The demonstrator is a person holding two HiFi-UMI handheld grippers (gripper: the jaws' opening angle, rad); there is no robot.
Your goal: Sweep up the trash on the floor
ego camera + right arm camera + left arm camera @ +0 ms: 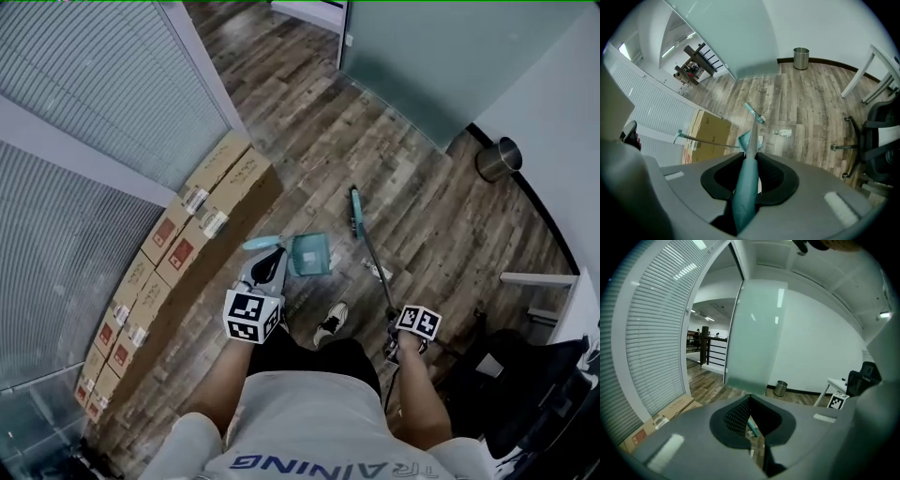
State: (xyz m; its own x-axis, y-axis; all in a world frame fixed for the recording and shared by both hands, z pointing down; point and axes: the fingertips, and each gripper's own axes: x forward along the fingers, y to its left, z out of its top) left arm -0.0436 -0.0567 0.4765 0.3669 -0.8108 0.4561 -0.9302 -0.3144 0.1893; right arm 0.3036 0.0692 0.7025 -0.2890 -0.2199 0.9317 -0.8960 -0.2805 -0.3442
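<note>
My right gripper [396, 330] [751, 157] is shut on the teal broom handle [746, 187], which runs down and away from me. The broom head [356, 211] [753, 112] rests on the wood floor. A white scrap of trash [380, 272] [785, 133] lies just to the right of the broom. A teal dustpan [309, 253] [740, 139] stands on the floor on a long thin handle [708, 140]. My left gripper [274, 261] [751, 401] is shut, with nothing visible between its jaws. Its tip is close to the top of the dustpan handle [261, 244]; contact cannot be told.
Cardboard boxes [178, 253] line the blinds-covered glass wall on the left. A metal bin [497, 157] [800, 58] stands by the far wall. A black office chair [525, 375] and a white table [539, 279] are at the right. My shoe [330, 323] is below the dustpan.
</note>
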